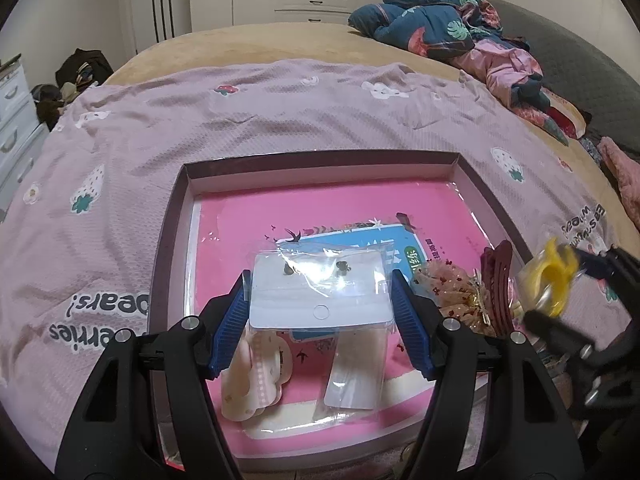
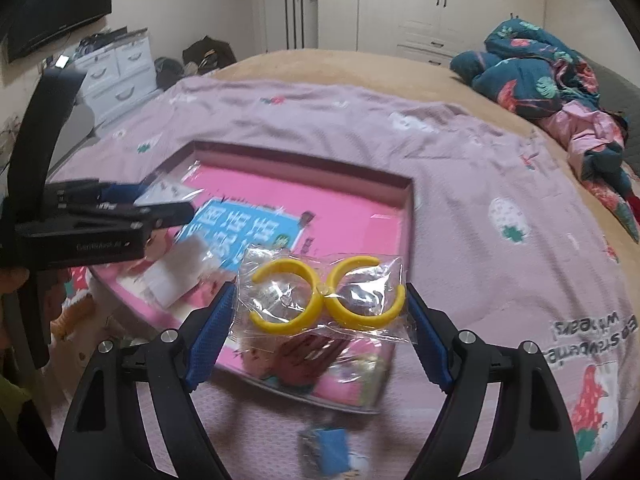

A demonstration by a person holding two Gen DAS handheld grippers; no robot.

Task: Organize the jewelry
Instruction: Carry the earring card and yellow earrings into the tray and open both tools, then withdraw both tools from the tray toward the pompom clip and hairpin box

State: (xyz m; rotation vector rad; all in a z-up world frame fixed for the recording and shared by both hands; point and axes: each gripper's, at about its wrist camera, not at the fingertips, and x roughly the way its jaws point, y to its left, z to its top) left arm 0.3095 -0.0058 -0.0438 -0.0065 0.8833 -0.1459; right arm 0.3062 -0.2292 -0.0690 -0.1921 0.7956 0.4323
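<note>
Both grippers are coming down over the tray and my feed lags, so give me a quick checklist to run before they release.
1. Left gripper holding the clear bag with the white earring card: ok, blue pads press on both edges.
2. Right gripper holding the clear bag of yellow C-shaped hoop earrings: ok, bag spans the pads.
3. Left bag above the shallow pink-lined tray: ok.
4. Right bag above the tray: ok in the right wrist view, near its right front corner.
5. Bare pink floor for both bags: cannot tell; a red hair clip and other packets fill the near side.
6. Grippers apart from each other: ok.
</note>
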